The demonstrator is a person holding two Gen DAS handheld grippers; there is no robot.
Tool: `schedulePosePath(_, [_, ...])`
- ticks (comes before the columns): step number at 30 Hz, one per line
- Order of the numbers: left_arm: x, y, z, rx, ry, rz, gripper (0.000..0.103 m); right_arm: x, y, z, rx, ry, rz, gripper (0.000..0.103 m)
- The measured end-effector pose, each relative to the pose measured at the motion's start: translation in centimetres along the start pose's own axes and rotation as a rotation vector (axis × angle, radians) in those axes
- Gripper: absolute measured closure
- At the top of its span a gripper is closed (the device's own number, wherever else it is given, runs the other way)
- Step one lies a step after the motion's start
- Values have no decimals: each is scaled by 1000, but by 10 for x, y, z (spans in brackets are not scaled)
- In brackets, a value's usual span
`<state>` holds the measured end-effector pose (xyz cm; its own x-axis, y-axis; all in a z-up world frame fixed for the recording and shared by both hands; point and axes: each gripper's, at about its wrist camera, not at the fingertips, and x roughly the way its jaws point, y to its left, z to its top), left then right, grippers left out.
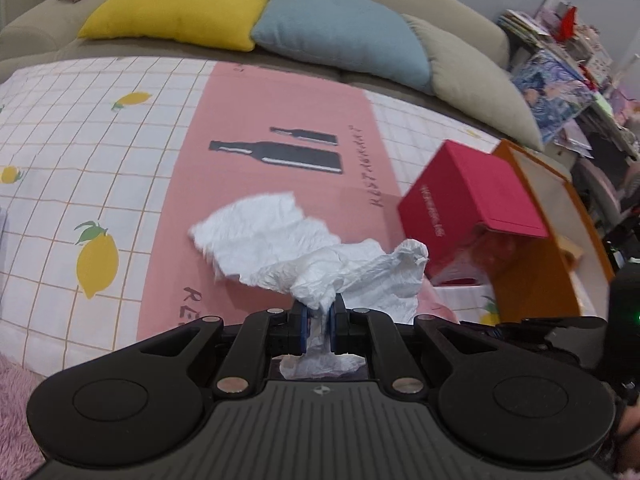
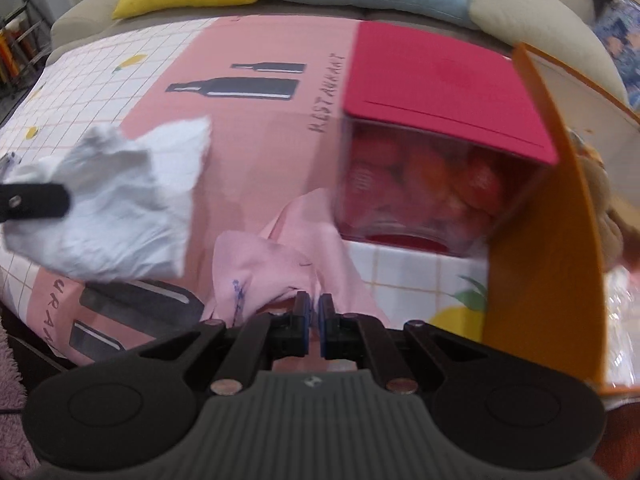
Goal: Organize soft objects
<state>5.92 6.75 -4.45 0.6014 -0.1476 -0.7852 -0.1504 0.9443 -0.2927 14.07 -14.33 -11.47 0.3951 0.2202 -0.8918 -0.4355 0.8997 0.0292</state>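
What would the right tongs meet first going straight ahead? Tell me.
Most likely the pink cloth, bunched directly in front of the right tongs and seemingly already between the fingers. Beyond it stands the red-lidded box; depth is uncertain.

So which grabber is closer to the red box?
Right. The right gripper, pinching the pink cloth, sits just in front of the red box. The left gripper, clamped on the white tissue, is farther away, off to the box's left.

Left hand-held gripper (image 1: 318, 314) is clamped closed; right hand-held gripper (image 2: 314, 312) is nearly closed.
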Motion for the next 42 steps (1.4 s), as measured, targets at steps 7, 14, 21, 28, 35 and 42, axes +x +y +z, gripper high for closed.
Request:
schedulePosePath(7, [14, 12, 33, -10, -104, 79, 93, 0, 2, 5, 11, -38, -16, 101])
schedulePosePath(14, [63, 32, 36, -4, -72, 165, 93, 7, 2, 15, 41, -88, -8, 101])
schedulePosePath(21, [91, 44, 16, -6, 12, 196, 86, 34, 4, 17, 22, -42, 20, 99])
schedulePosePath(28, [80, 40, 19, 37, -4, 221, 35, 41, 3, 15, 25, -19, 21, 66])
schedulePosePath(35, [70, 27, 17, 309, -71, 276, 20, 31, 7, 14, 9, -79, 36, 22])
schedulePosePath(42, [105, 41, 34, 338, -2, 196, 15, 52, 11, 14, -41, -70, -32, 12])
